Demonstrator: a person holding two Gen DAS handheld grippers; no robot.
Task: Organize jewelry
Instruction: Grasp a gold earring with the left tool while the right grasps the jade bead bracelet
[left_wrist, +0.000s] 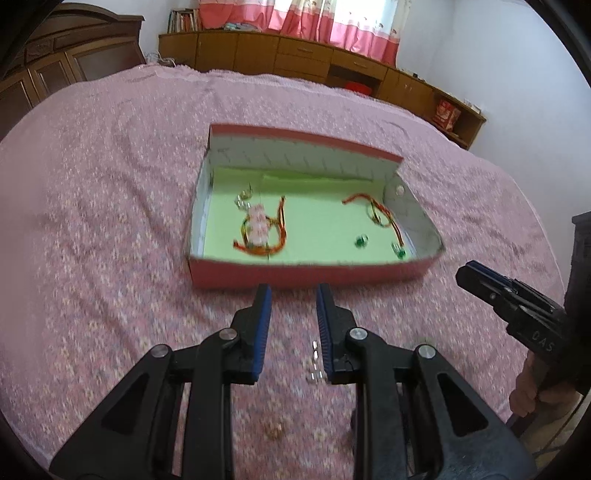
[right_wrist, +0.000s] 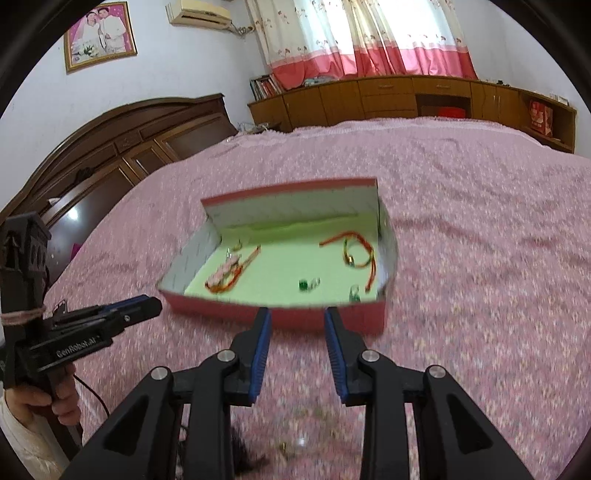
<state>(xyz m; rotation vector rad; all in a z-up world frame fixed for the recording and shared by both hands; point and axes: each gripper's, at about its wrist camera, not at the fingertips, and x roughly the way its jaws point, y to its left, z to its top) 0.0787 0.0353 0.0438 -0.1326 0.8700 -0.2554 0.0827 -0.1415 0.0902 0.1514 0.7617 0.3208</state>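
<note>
A red box (left_wrist: 295, 275) with a green floor lies open on the pink bedspread; it also shows in the right wrist view (right_wrist: 280, 314). Inside are a pink bead bracelet with red cords (left_wrist: 258, 227), a red cord bracelet (left_wrist: 376, 212), green earrings (left_wrist: 360, 242) and a silver piece (left_wrist: 243, 197). My left gripper (left_wrist: 293, 295) is open and empty, just short of the box's front wall. My right gripper (right_wrist: 297, 317) is open and empty at the same wall. A small silver chain (left_wrist: 316, 360) and a gold piece (left_wrist: 275, 430) lie on the bedspread under the left gripper.
The pink bedspread (left_wrist: 110, 221) covers a wide bed. A dark wooden headboard (right_wrist: 110, 155) stands on the left. Low wooden cabinets (left_wrist: 295, 55) and pink curtains line the far wall. Small gold bits (right_wrist: 295, 443) and a dark tuft (right_wrist: 243, 458) lie under the right gripper.
</note>
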